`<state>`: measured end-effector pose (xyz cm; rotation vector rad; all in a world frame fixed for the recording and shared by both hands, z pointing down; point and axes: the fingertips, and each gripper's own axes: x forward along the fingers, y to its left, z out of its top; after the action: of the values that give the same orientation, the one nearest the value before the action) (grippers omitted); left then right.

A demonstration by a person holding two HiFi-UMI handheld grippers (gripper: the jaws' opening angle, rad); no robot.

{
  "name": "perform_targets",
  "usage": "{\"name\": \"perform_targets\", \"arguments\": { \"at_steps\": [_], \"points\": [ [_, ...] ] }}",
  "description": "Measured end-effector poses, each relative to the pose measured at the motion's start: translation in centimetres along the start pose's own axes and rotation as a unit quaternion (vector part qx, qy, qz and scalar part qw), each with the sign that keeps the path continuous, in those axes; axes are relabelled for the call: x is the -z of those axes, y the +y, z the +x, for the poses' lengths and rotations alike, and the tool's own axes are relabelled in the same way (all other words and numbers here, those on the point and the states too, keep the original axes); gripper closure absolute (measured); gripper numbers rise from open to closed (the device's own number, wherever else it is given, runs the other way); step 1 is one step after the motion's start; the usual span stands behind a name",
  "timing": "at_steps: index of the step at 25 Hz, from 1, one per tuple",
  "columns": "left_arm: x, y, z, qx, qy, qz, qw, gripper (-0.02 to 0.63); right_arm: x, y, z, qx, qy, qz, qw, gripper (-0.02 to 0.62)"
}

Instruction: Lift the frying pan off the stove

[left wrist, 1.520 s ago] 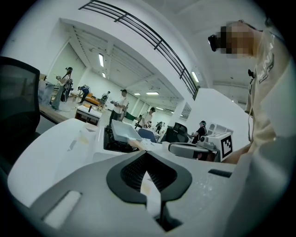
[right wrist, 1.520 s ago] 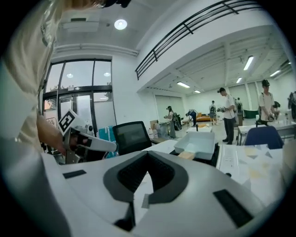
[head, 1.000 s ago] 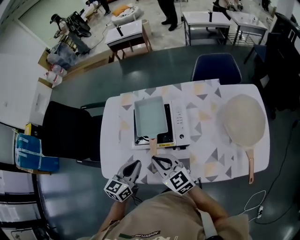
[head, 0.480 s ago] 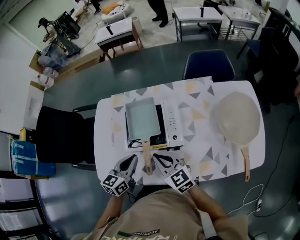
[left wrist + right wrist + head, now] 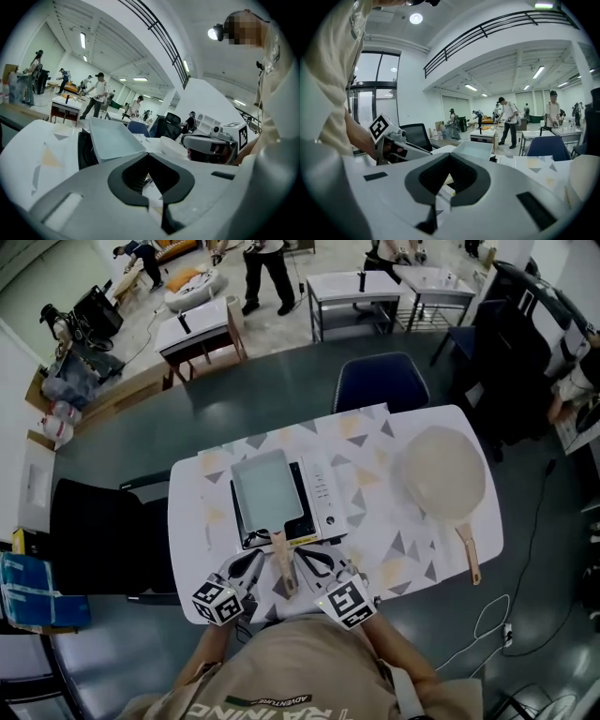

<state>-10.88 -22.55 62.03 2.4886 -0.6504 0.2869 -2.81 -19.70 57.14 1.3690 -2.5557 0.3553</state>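
We see the frying pan (image 5: pixel 265 489) — rectangular, pale grey, handle (image 5: pixel 280 563) of wood pointing toward us — sitting on the stove (image 5: pixel 322 495) on the tabletop (image 5: pixel 394 531). The left tool (image 5: pixel 249 561) and right tool (image 5: pixel 307 557) flank the handle, both closed and empty.

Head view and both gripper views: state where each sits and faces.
Head view: on the head, steeply down at table, stove, frying pan; shows left gripper, right gripper, shirt.
Left gripper view: on left gripper, across shut jaws toward frying pan; shows torso.
Right gripper view: on right gripper, across shut jaws toward frying pan; shows arm.
Shared: both gripper views see frying pan and the other gripper.
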Motion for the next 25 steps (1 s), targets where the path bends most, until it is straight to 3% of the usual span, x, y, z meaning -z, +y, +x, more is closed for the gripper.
{"name": "perform_targets", "arguments": {
  "at_steps": [6,9,11,15,17,19,25],
  "points": [
    [1.0,1.6,1.3,0.029,0.03,-0.036,0.9985,0.607,0.3,-0.2,0.3,0.04,0.01,0.003,0.999,0.598],
    [1.5,1.8,1.6,0.054,0.032,-0.092,0.9937,0.607,0.5,0.2,0.3,0.051,0.015,0.008,0.999,0.598],
    [1.8,1.7,2.0,0.077,0.029,-0.159,0.9839,0.607,1.0,0.4,0.1,0.054,0.023,0.007,0.998,0.598],
    [2.5,1.8,2.5,0.107,0.036,-0.272,0.9555,0.606,1.3,0.8,0.1,0.057,0.031,0.008,0.998,0.598],
    [2.7,1.5,2.6,0.121,0.047,-0.309,0.9422,0.57,1.0,0.9,0.2,0.058,0.03,0.005,0.998,0.598],
    [2.9,1.0,2.7,0.139,0.055,-0.343,0.9272,0.489,0.7,1.1,0.2,0.058,0.03,0.001,0.998,0.598],
    [3.0,0.6,2.9,0.155,0.057,-0.395,0.9038,0.486,0.7,1.6,-0.1,0.064,0.037,-0.007,0.997,0.598]
  ]
}}
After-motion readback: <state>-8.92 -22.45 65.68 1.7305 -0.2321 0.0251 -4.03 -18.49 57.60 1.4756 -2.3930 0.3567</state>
